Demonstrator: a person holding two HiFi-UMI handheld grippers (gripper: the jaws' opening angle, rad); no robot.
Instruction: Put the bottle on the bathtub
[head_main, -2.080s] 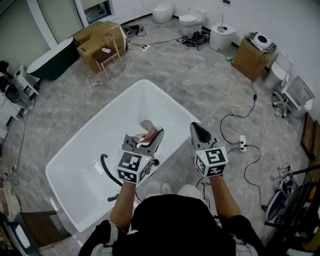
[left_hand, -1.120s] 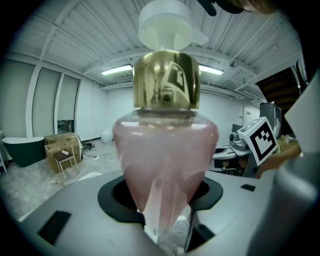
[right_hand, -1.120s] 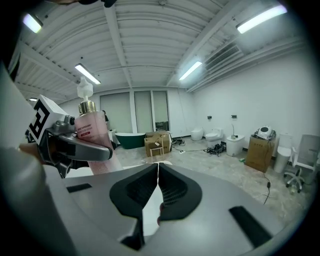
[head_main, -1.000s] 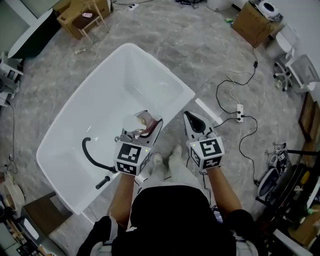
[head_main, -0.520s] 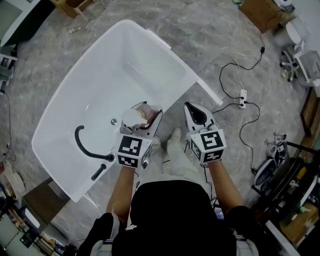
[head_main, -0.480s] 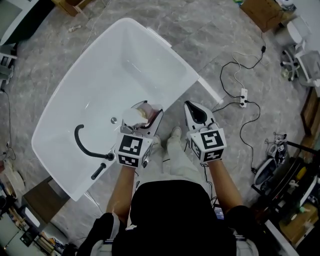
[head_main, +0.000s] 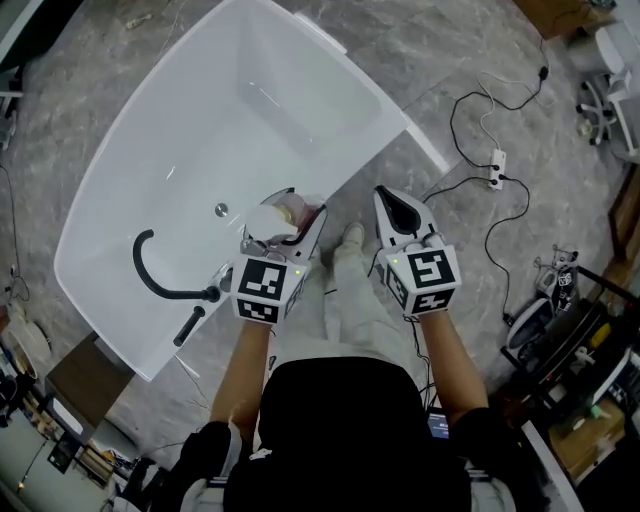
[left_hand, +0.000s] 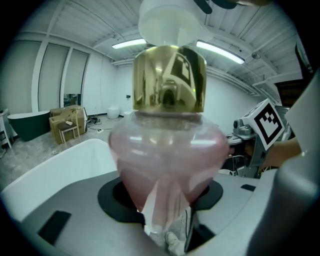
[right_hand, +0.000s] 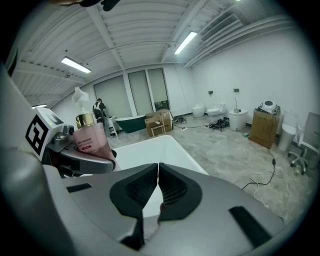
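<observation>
Head view: left tongs (head_main: 288, 212) pinch the pink bottle (head_main: 268, 225) over the white bathtub (head_main: 200, 120), near its rim. The right tongs (head_main: 398, 210), pressed together, are empty. Carrying appears nearly done; next, set it steadily on the rim.

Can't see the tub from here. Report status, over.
Left gripper shut on pink bottle, held over near rim of bathtub, not yet set down. Right gripper shut, empty. Black faucet off to the side, apart from bottle.
</observation>
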